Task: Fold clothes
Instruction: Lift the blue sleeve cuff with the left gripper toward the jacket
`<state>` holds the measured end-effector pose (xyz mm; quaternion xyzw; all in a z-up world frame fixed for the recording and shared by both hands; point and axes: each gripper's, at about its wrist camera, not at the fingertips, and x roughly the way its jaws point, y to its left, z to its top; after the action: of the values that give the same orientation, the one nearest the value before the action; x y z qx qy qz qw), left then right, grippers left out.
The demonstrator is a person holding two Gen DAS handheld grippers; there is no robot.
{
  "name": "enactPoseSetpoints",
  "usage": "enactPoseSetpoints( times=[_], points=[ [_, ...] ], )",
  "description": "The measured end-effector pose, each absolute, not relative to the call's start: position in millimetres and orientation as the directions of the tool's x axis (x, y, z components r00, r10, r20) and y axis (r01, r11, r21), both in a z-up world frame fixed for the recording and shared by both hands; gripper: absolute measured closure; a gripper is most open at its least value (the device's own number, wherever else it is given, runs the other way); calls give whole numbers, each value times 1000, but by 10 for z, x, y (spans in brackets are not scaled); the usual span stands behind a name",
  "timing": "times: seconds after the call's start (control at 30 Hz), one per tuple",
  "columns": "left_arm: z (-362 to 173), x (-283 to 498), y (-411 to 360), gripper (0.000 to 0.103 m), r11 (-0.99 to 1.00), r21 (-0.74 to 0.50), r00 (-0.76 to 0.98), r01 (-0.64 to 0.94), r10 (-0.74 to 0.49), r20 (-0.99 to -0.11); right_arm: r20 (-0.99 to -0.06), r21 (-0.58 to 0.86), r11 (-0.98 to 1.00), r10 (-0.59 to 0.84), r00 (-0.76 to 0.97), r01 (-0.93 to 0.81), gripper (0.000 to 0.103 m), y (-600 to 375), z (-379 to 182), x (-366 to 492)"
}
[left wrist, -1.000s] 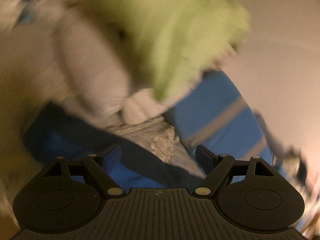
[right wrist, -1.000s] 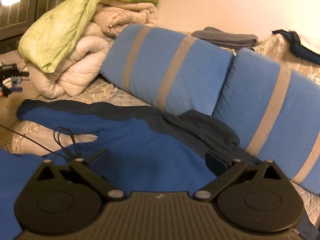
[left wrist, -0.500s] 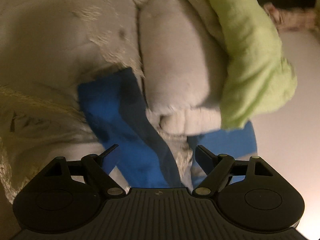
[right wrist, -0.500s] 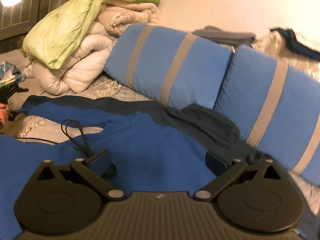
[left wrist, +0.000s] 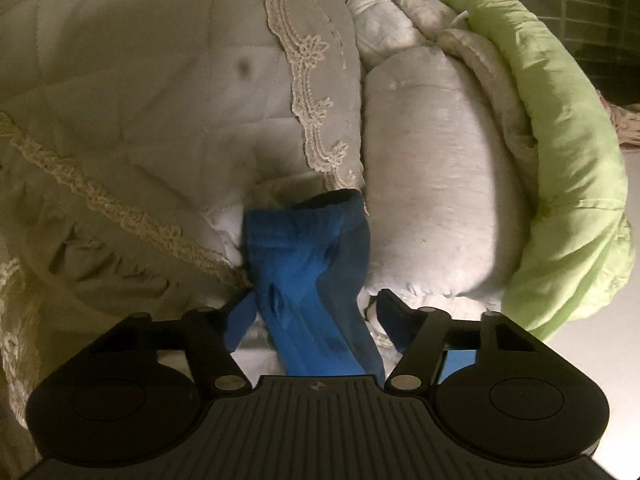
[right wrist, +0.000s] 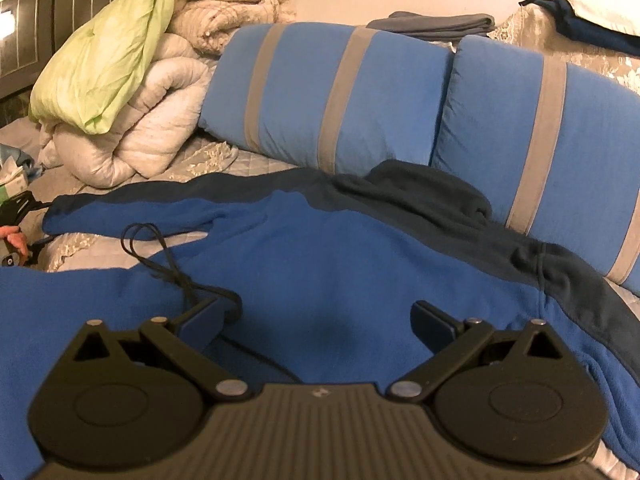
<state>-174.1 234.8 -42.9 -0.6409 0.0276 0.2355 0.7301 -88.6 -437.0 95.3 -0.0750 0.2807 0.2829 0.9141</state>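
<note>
A blue hooded sweatshirt [right wrist: 340, 248] with dark navy trim lies spread flat on the bed, its hood [right wrist: 424, 192] against the pillows. One sleeve [right wrist: 132, 210] stretches out to the left. In the left wrist view that sleeve's cuff [left wrist: 308, 248] runs between the fingers of my left gripper [left wrist: 314, 312], which stands open around it without closing. My right gripper [right wrist: 316, 320] is open, low over the sweatshirt's body. A thin black cord [right wrist: 168, 256] lies looped on the cloth beside its left finger.
Two blue pillows with grey stripes [right wrist: 332, 92] stand behind the sweatshirt. A rolled white quilt [left wrist: 432, 184] under a lime-green blanket [left wrist: 560, 160] sits at the bed's left end. Folded grey clothes [right wrist: 436, 24] and a dark garment [right wrist: 580, 20] lie beyond the pillows. A lace-edged bedspread [left wrist: 160, 120] covers the bed.
My left gripper has swung down and closed in on the sleeve cuff, which now lies between its open fingers. My right gripper has dropped lower over the sweatshirt's body.
</note>
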Motion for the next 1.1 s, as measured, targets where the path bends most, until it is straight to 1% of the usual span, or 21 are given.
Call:
enactPoseSetpoints(
  times=[0.07, 0.13, 0.17, 0.2, 0.3, 0.4, 0.53, 0.63, 0.83, 1.1],
  points=[
    [-451, -1691, 2360, 58, 80, -917, 884, -392, 310, -351, -562, 33, 832, 474, 678, -554, 0, -4380, 910, -884],
    [-464, -1649, 2379, 87, 87, -905, 876, -417, 304, -375, -567, 58, 836, 477, 672, -545, 0, -4425, 860, -868],
    [-454, -1635, 2389, 93, 91, -896, 869, -434, 305, -390, -569, 74, 838, 481, 667, -540, 0, -4451, 832, -859],
    [-440, -1622, 2397, 94, 97, -889, 863, -448, 306, -401, -570, 91, 840, 484, 663, -535, 0, -4477, 805, -850],
    [-306, -1588, 2373, 95, 162, -879, 867, -448, 319, -383, -567, 141, 839, 504, 652, -526, 0, -4551, 751, -825],
    [-119, -1538, 2341, 95, 228, -874, 882, -428, 316, -350, -541, 194, 823, 544, 642, -534, 0, -4625, 743, -824],
    [196, -1466, 2274, 95, 320, -864, 907, -389, 296, -299, -530, 222, 820, 556, 640, -528, 0, -4676, 727, -817],
    [400, -1431, 2213, 95, 362, -871, 933, -333, 259, -249, -525, 237, 818, 562, 640, -524, 0, -4701, 715, -815],
    [889, -1328, 1911, 95, 528, -815, 969, -240, 176, -172, -511, 287, 821, 567, 646, -493, 0, -4752, 701, -784],
    [1435, -980, 1465, 95, 705, -689, 983, -169, 75, -165, -492, 310, 818, 574, 654, -485, 0, -4794, 697, -817]
  ],
)
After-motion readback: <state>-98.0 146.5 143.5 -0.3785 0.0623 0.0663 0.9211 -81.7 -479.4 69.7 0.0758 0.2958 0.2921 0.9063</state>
